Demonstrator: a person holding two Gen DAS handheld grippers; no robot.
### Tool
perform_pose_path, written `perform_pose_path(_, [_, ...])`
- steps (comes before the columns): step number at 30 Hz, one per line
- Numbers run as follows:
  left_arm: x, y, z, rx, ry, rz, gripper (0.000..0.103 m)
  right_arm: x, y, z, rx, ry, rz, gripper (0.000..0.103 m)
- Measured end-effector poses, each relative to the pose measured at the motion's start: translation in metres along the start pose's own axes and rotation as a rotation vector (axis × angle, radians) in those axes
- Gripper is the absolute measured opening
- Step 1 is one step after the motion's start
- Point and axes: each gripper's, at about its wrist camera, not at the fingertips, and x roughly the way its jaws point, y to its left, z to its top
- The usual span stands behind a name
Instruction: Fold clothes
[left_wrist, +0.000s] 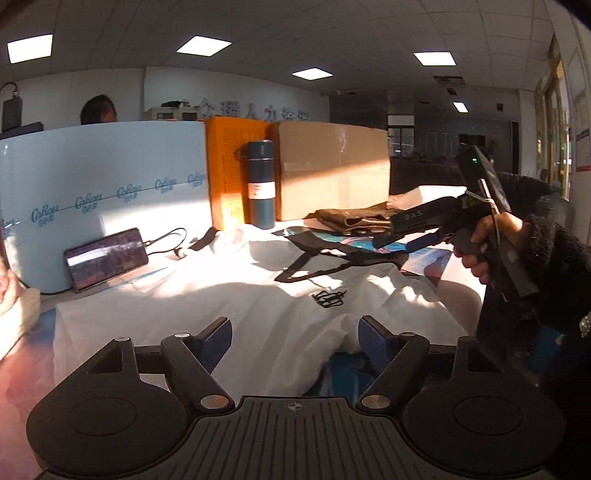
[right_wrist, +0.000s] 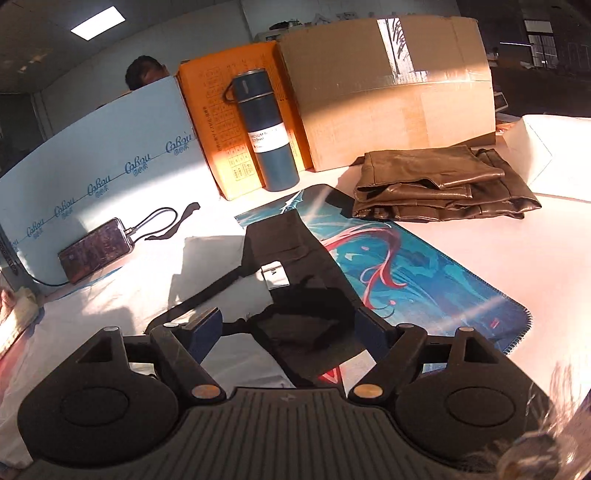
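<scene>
A white T-shirt (left_wrist: 229, 310) with black trim and a black chest print (left_wrist: 328, 298) lies spread on the table. My left gripper (left_wrist: 295, 338) is open just above its near edge, with white cloth bunched by the right pad. My right gripper (right_wrist: 290, 332) is open over the shirt's black collar (right_wrist: 291, 266) with its white label; it also shows in the left wrist view (left_wrist: 391, 240), held in a hand. A folded brown leather garment (right_wrist: 439, 184) lies at the back right.
A blue patterned mat (right_wrist: 417, 269) lies under the shirt. A dark blue flask (right_wrist: 264, 129), an orange box (right_wrist: 218, 125), a cardboard box (right_wrist: 391, 92), a pale blue board (left_wrist: 103, 184) and a power bank with cable (left_wrist: 105, 256) line the back. A person sits behind.
</scene>
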Motion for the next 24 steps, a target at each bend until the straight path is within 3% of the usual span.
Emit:
perform_pose_path(1, [0.006,-0.011,0.001,0.043,0.010,-0.053,0.077,0.006,-0.003,-0.001,0.001,0.023,-0.011,0.074])
perform_pose_path(3, [0.016,-0.030,0.001,0.123,0.038,-0.108,0.077,0.010,-0.001,-0.005,-0.050,0.011,-0.055,0.048])
perform_pose_path(8, [0.037,-0.062,-0.005,0.235,0.090,-0.161,0.077,0.026,0.018,-0.019,-0.318,-0.036,-0.137,0.010])
perform_pose_path(10, [0.043,-0.067,-0.007,0.246,0.104,-0.182,0.077,0.029,0.018,-0.023,-0.404,-0.055,-0.153,0.010])
perform_pose_path(15, [0.053,-0.083,-0.011,0.289,0.123,-0.240,0.077,0.020,0.002,-0.020,-0.377,-0.079,-0.097,0.010])
perform_pose_path(16, [0.056,-0.086,-0.012,0.297,0.130,-0.248,0.077,0.013,0.000,-0.024,-0.392,-0.094,-0.070,0.010])
perform_pose_path(18, [0.059,-0.092,-0.015,0.296,0.141,-0.261,0.077,-0.002,-0.004,-0.033,-0.420,-0.124,-0.015,0.025])
perform_pose_path(20, [0.058,-0.094,-0.018,0.287,0.136,-0.257,0.077,-0.018,-0.007,-0.042,-0.448,-0.154,0.039,0.032])
perform_pose_path(22, [0.052,-0.088,-0.016,0.250,0.104,-0.255,0.077,-0.033,-0.011,-0.051,-0.476,-0.184,0.094,0.052])
perform_pose_path(23, [0.047,-0.082,-0.014,0.213,0.079,-0.255,0.077,-0.040,-0.013,-0.055,-0.489,-0.199,0.121,0.071])
perform_pose_path(24, [0.042,-0.075,-0.011,0.173,0.051,-0.247,0.077,-0.048,-0.015,-0.059,-0.503,-0.214,0.149,0.083])
